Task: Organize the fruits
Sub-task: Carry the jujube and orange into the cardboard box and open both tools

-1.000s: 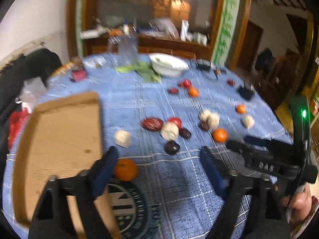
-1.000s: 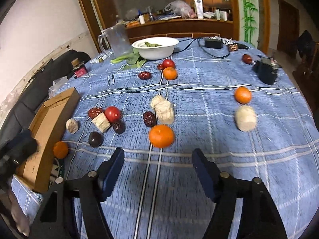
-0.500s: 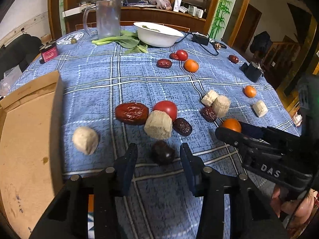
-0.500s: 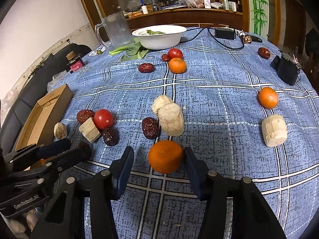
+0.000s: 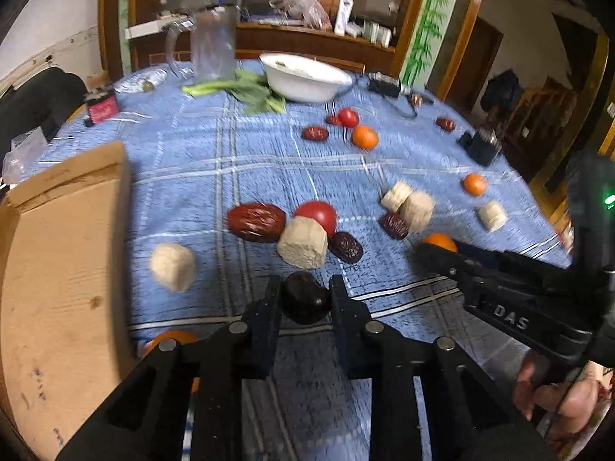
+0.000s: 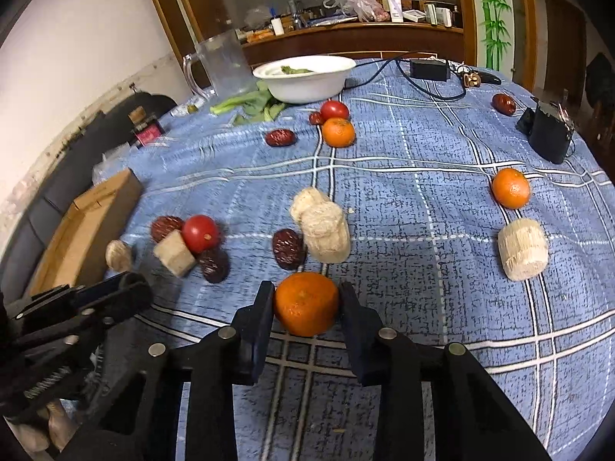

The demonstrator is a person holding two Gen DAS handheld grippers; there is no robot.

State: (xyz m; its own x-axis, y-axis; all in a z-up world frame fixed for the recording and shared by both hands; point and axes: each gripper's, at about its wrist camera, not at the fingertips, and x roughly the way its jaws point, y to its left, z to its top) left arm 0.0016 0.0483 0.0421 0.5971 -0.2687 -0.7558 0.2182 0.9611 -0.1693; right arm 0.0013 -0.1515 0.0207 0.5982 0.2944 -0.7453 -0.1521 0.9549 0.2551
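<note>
- The left claw (image 5: 303,299) is clenched on a dark date (image 5: 305,297) low over the blue checked bench (image 5: 269,161), near the front edge.
- The right claw (image 6: 306,303) pinches an orange (image 6: 306,303) between its two fingers, also just above the cloth.
- Sorting looks barely begun: the cardboard box (image 5: 57,249) on the left shows a bare floor, and whether it is the goal is only a guess.
- Left to gather: a large red date (image 5: 256,221), a tomato (image 5: 317,213), pale cylinder pieces (image 5: 303,242), more oranges (image 6: 510,187) and dates scattered well apart.
- Another orange (image 5: 169,340) lies beside the box wall, half hidden by the left claw.
- Far side: a white bowl (image 6: 307,77), greens (image 6: 250,103), a clear jug (image 6: 225,65), a charger with cable (image 6: 428,69) and a black pouch (image 6: 547,134).
- The two claws work near each other, so crossing paths could clash.
</note>
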